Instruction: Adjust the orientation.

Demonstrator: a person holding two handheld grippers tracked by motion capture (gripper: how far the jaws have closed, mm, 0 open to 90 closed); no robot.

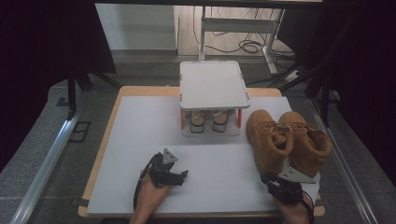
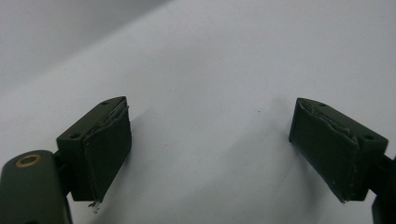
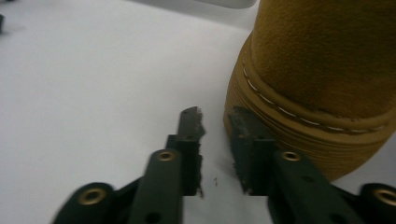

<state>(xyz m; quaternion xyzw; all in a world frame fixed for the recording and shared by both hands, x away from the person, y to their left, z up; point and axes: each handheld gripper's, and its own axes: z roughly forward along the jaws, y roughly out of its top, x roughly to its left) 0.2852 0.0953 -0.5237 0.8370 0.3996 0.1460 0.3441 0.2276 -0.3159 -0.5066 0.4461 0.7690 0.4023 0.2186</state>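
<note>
Right tool: held in the person's right hand at the near edge of the table, just in front of the heel of the left-hand boot. In the right gripper view its jaws stand a little apart with nothing between them; the one nearer the boot lies right against the ribbed sole at the heel, though contact cannot be told for certain. No grip is made on the boot.

Boots: a pair of tan suede ankle boots stands upright on the white table top, toes pointing away from the person. The second boot stands just beside the first, on its far side from the table's middle, the two touching or nearly so at the ankle.

Left tool: held in the person's left hand, resting on the table well apart from the boots, toward the table's other side. In the left gripper view its jaws stand wide apart over bare white table, holding nothing.

Shoe rack: a small white two-level rack with orange posts, standing beyond the boots and just beside the toe of the left-hand boot. A pair of pale shoes sits on its lower level; its top shelf is a plain white tray.
</note>
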